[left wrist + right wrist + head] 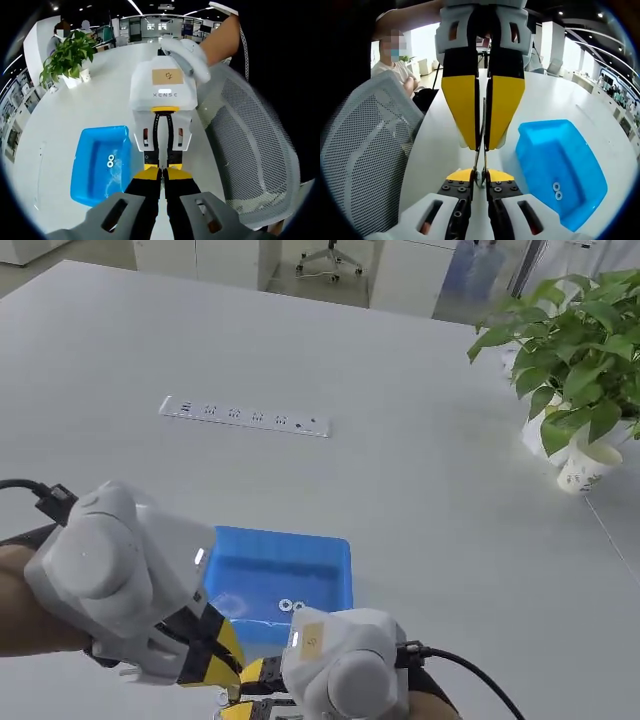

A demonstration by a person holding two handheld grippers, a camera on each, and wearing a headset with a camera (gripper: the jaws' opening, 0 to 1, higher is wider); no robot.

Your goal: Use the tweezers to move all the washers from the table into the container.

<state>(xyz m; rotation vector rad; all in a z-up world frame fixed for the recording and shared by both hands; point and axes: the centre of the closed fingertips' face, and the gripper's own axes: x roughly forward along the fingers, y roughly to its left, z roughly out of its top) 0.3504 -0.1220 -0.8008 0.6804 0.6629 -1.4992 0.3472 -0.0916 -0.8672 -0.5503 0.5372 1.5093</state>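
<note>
The thin metal tweezers (483, 120) run between both grippers, which face each other tip to tip. My right gripper (480, 176) is shut on one end. My left gripper (481, 146), with yellow jaws, is closed around the tweezers' length. In the head view the left gripper (225, 655) and right gripper (265, 675) meet at the table's near edge, just in front of the blue container (335, 555). Two washers (290, 607) lie inside it, also seen as washers (110, 161) and washers (557, 191). The left gripper (161, 172) touches the right gripper (160, 161).
A white power strip (245, 417) lies further back on the white table (420, 490). A potted plant (580, 370) stands at the right edge. A mesh office chair (250, 150) is close beside the grippers. A seated person (395, 60) is behind the chair.
</note>
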